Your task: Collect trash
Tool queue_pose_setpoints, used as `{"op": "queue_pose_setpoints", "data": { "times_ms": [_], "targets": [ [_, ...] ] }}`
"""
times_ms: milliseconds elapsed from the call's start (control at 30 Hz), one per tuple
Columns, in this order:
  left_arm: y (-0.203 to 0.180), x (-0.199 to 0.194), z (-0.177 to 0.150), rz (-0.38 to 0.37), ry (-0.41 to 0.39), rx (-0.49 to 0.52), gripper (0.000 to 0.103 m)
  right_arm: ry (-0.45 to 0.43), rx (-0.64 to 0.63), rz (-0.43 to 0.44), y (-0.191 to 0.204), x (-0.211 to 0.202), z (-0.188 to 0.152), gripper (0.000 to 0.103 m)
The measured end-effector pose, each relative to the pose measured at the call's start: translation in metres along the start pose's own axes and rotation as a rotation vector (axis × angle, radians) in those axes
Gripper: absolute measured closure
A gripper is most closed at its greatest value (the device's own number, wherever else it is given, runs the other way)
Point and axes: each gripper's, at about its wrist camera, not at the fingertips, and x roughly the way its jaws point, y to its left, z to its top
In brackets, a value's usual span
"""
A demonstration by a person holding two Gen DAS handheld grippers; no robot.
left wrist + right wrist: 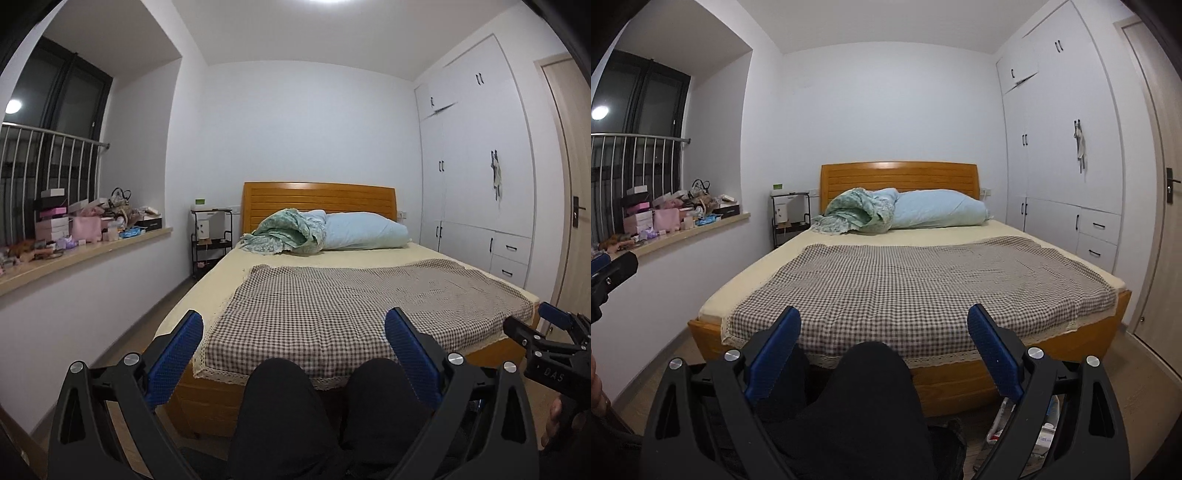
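- Trash is not clearly identifiable in the left wrist view: the bed [369, 295] carries only a checked blanket [351, 306], a crumpled green quilt [284, 232] and a pale blue pillow [365, 230].
- The window ledge [92, 251] holds a dense clutter of boxes and small items; whether any of it is trash cannot be told.
- The left gripper [293, 332] is released, its blue pads wide apart and holding nothing. It is held low above the person's dark-clothed knees [280, 398], pointing level along the bed, a pose judged suitable for surveying the room.
- The right gripper [546, 332] shows at the right edge, just beside the left one.
- In the right wrist view, loose packaging [1045, 435] lies on the floor [1145, 387] at the bed's foot, partly hidden behind the gripper frame; this is judged the likeliest trash.
- The right gripper [884, 325] is also released and empty, fingers spread, held level over the knees and facing the headboard [899, 181].
- The wardrobe [1067, 147] stands closed along the right wall.
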Motion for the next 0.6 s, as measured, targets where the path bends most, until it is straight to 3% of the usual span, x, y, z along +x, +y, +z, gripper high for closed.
{"op": "queue_pose_setpoints", "data": {
  "times_ms": [600],
  "targets": [
    [-0.006, -0.0036, 0.0009, 0.006, -0.008, 0.011, 0.007, -0.007, 0.007, -0.025, 0.0043, -0.0102, -0.0109, 0.015]
  ]
}}
